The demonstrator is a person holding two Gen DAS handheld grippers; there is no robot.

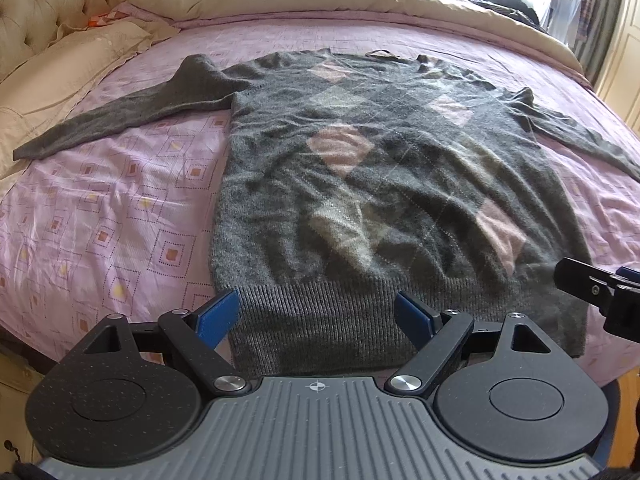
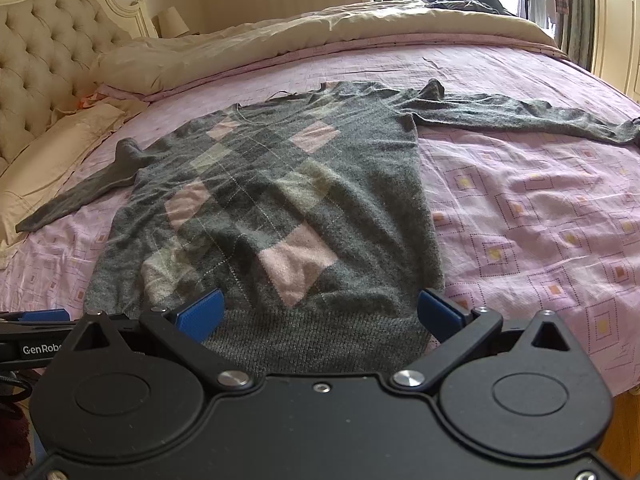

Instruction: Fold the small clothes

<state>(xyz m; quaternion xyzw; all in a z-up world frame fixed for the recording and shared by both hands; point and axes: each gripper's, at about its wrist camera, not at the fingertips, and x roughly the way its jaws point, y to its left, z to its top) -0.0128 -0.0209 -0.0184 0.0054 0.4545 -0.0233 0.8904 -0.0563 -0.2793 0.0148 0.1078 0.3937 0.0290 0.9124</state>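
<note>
A pink patterned bedspread (image 1: pixel 120 208) is covering the bed, and a grey argyle sweater (image 1: pixel 360 184) is lying flat on it, sleeves spread, ribbed hem nearest, while the left gripper (image 1: pixel 316 316) and right gripper (image 2: pixel 320 314) are hovering over that hem, both gaping wide and gripping nothing.

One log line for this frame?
sweater flat on bed, unfolded | left gripper open at hem | right gripper open at hem

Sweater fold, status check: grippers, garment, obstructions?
Left gripper and right gripper open, over hem. Sweater flat on bed, sleeves spread, unfolded. Nothing in the way.
</note>
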